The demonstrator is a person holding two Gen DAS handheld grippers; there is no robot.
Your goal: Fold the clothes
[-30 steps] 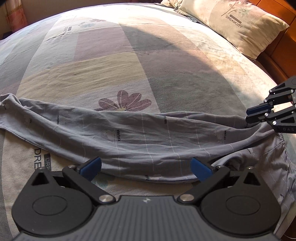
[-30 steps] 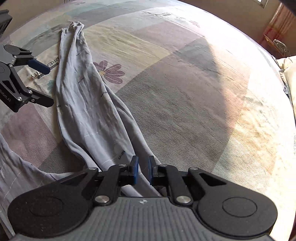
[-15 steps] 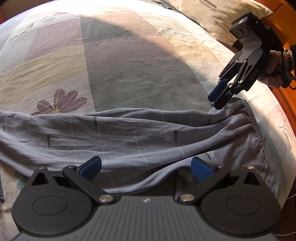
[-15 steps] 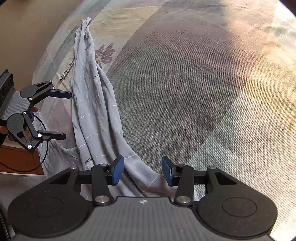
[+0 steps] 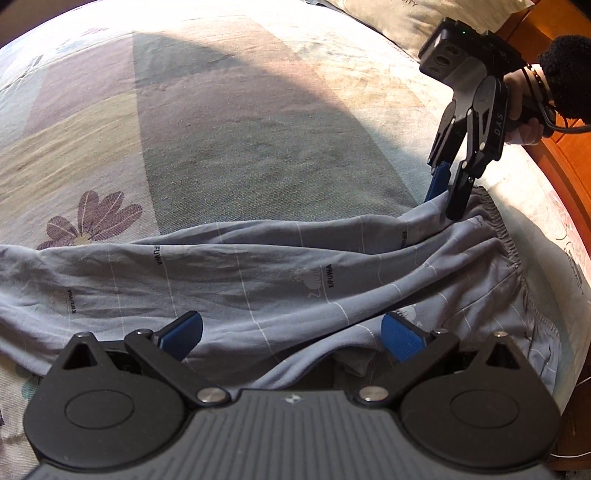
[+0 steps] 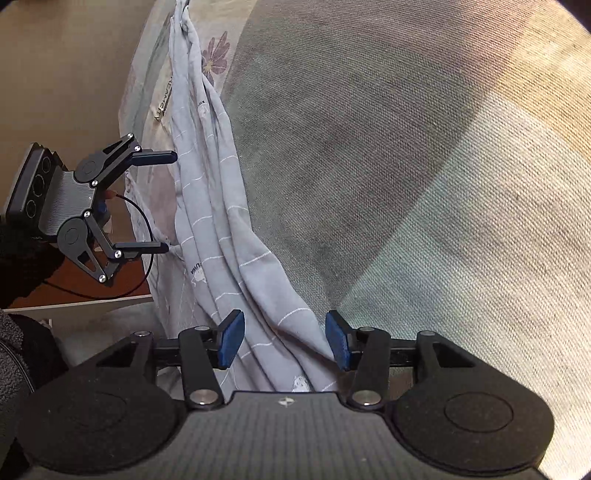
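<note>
We find both claws unladen: right claw (image 6: 284, 338) opening astride the pyjama trousers (image 5: 258, 273) waistband at the bed (image 5: 240, 129) edge, left claw (image 5: 291, 332) wide; regrasp needed next.

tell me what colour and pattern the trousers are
Grey-blue trousers with thin white grid lines and small dark XIFUWA print; clearest in the left wrist view.

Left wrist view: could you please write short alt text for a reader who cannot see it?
Grey pyjama trousers lie crumpled across a patchwork bedsheet. The left gripper hovers wide open over their near edge, while the right gripper, jaws opening, straddles a fold near the elastic waistband. A pillow lies behind.
</note>
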